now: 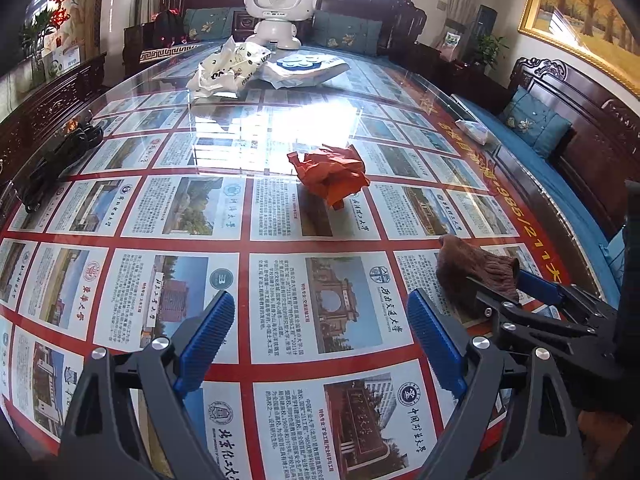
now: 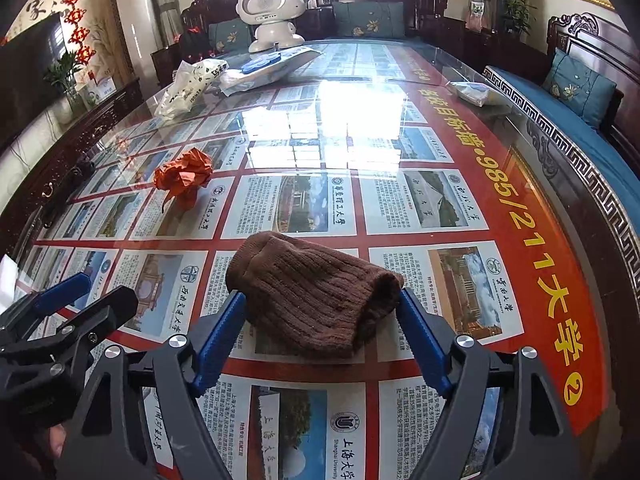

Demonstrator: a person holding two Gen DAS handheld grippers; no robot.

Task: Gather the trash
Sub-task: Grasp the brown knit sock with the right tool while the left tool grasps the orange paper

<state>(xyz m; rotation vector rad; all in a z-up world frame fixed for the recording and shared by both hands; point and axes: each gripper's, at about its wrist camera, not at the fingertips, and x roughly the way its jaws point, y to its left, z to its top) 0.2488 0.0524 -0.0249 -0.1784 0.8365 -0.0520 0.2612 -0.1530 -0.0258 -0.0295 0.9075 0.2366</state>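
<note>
A brown knitted cloth (image 2: pixel 312 288) lies flat on the glass-topped table (image 2: pixel 400 208). My right gripper (image 2: pixel 320 298) straddles its near end, with a blue pad at each side; the cloth does not look squeezed. The left wrist view shows the same cloth (image 1: pixel 472 268) between the right gripper's (image 1: pixel 504 280) fingers. A crumpled orange paper (image 1: pixel 330 174) sits further out on the table, ahead of my left gripper (image 1: pixel 320 304). That gripper is open and holds nothing. The orange paper (image 2: pixel 184 178) is also in the right wrist view, far left of the cloth.
At the far end lie a crumpled white bag (image 1: pixel 224 72) and a wipes packet (image 1: pixel 304 66), with a white robot toy (image 1: pixel 276 8) behind them. A tissue pack (image 1: pixel 474 130) rests near the right edge and black cables (image 1: pixel 60 156) along the left. A blue-cushioned bench (image 2: pixel 592 136) lines the right.
</note>
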